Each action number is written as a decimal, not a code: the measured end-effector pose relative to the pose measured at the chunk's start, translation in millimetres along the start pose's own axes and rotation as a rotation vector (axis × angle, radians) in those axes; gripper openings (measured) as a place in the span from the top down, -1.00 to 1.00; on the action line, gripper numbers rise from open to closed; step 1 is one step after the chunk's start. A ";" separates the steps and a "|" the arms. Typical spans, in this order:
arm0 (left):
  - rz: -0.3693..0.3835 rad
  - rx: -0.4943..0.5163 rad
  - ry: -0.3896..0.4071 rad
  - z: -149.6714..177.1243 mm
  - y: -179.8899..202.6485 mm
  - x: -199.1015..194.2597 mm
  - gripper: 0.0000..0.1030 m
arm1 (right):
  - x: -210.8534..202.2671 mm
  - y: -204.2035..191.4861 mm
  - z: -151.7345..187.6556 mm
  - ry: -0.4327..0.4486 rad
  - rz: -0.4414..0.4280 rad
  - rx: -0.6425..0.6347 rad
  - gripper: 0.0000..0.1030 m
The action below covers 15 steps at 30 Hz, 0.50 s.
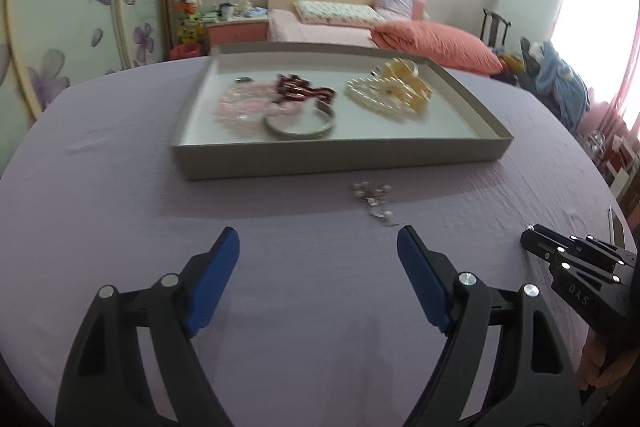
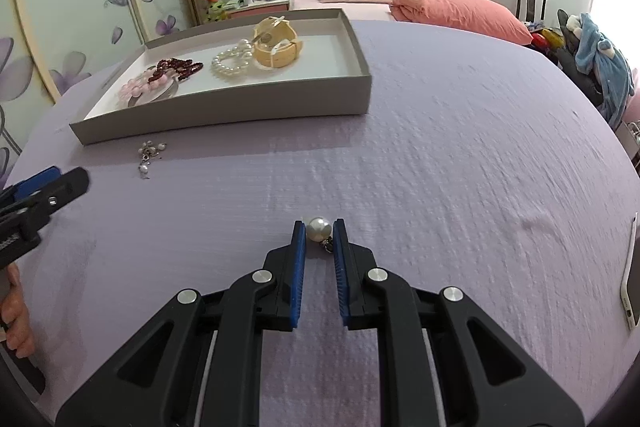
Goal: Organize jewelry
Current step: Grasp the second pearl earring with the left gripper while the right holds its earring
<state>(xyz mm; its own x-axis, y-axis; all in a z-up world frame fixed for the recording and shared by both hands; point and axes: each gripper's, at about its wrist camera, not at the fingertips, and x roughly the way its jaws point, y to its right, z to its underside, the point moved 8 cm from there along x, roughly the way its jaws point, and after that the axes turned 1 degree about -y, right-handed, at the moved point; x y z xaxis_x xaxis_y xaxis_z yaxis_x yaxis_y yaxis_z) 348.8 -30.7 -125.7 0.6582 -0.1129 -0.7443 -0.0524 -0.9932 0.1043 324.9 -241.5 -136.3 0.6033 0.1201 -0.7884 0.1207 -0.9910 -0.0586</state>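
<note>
A grey tray [image 1: 332, 159] [image 2: 224, 115] on the lilac cloth holds pink beads [image 1: 244, 105], dark red beads [image 1: 304, 91], a silver bangle [image 1: 300, 125], a pearl bracelet [image 2: 232, 61] and a yellow bangle [image 2: 276, 43]. A small pearl earring [image 1: 374, 201] [image 2: 150, 157] lies on the cloth just in front of the tray. My left gripper [image 1: 318, 255] stands open over bare cloth, short of that earring. In the right wrist view my right gripper [image 2: 319, 231] is shut on a large pearl earring [image 2: 319, 229], pinched between the blue pads [image 2: 299, 243].
A white phone [image 2: 630, 287] lies at the table's right edge. Behind the table are a bed with a salmon pillow [image 2: 460, 11], a dark chair [image 2: 530, 1] and a wardrobe with flower prints [image 1: 60, 39]. A hand [image 2: 16, 311] holds the left gripper's handle.
</note>
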 end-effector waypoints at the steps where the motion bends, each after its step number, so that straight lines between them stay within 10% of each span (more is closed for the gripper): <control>1: -0.001 0.004 -0.006 -0.5 3.3 3.6 -0.54 | 0.0 0.3 0.3 0.000 -0.002 0.000 0.71; 15: -0.054 0.045 -0.082 -16.6 39.2 52.7 -0.28 | -1.0 2.4 2.3 0.001 -0.024 0.015 0.70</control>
<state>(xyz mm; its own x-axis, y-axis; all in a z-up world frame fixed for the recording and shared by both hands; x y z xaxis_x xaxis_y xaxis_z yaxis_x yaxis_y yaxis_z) 393.9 -75.2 -149.9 0.5977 -0.0590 -0.7995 -0.0530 -0.9980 0.0340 322.8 -244.1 -137.1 0.6008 0.1441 -0.7863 0.1236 -0.9885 -0.0868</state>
